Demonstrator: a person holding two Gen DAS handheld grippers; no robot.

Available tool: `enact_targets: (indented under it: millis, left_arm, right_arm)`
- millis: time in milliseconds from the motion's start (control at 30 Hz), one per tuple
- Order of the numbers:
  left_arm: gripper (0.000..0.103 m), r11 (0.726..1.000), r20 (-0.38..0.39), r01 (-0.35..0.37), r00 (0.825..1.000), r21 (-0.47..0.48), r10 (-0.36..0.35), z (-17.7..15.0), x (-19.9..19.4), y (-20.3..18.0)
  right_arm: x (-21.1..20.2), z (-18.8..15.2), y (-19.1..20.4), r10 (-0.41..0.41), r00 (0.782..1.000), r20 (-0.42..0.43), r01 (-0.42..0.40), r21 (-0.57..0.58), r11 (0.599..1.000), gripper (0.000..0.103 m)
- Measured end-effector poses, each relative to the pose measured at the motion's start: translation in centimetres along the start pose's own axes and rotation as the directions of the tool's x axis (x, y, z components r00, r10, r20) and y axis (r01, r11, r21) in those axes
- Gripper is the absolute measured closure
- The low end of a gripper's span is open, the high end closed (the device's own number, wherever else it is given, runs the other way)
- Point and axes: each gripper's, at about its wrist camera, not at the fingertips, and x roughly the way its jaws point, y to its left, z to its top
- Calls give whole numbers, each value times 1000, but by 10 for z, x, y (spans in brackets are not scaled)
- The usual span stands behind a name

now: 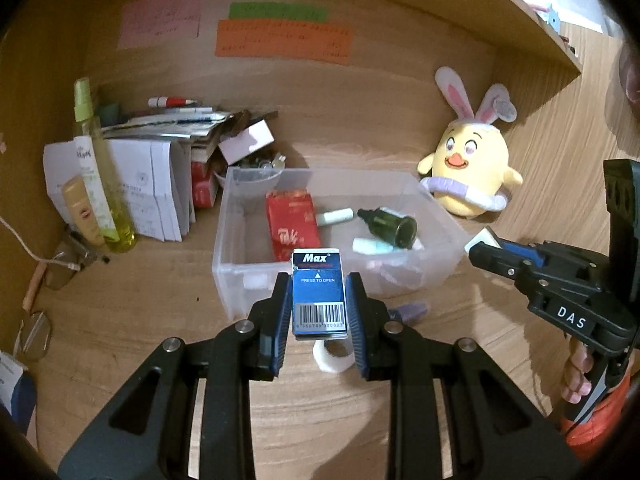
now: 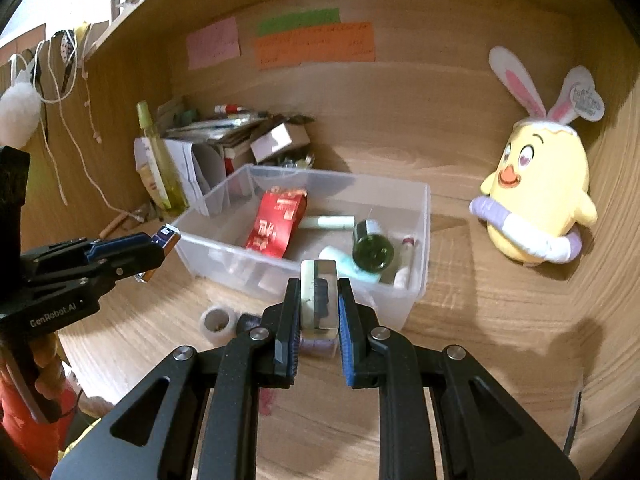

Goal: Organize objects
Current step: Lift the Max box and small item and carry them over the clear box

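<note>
Your left claw (image 1: 318, 300) pinches a small blue box (image 1: 318, 292) between its blue pads. The box reads "Max" in white at its top, then "PRESS TO OPEN" under a small arrow, with a barcode below. It hangs above the desk (image 1: 160, 300), just before the near wall of the clear bin (image 1: 236, 272).

Your right claw (image 2: 319, 300) pinches a pale flat block (image 2: 318, 296), edge-on to the camera; a dark mark runs down its face, too blurred to read. It also hangs before the bin's near wall. On the right claw's side you can read "DAS"; on the left claw's side, "GenRobot.AI".

Inside the bin lie a red packet (image 1: 294, 220) with pale script that you cannot make out, a dark green bottle (image 1: 390, 224) on its side, and a pale green tube (image 1: 336, 216). On the desk before the bin sit a tape roll (image 1: 334, 356) and a purple piece (image 1: 410, 312).

At the back right corner stands a yellow plush chick (image 1: 472, 168) with rabbit ears. At the back left stand a yellow spray bottle (image 1: 96, 168) and a stack of papers (image 1: 160, 188). On the back panel hang pink (image 1: 160, 24), green (image 1: 278, 12) and orange (image 1: 282, 42) notes, their writing too small to read.
</note>
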Motion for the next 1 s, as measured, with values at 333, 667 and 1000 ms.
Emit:
enact_targets:
  millis: [333,667,1000]
  left_arm:
    - [76,1000,21,23,1000,10,-23,21,11,-4]
    - [76,999,4,8,1000,37,-8,41,33,-9]
    - [76,999,-37,-11,999,41,12,52,62,-6]
  right_arm:
    - [-1,24,-9,-25,998,51,25,2,1000,88]
    - [18,47,-16,-40,998,51,40,3,999,88]
    - [51,54,-17,-39,999,-12,39,-1,999,88]
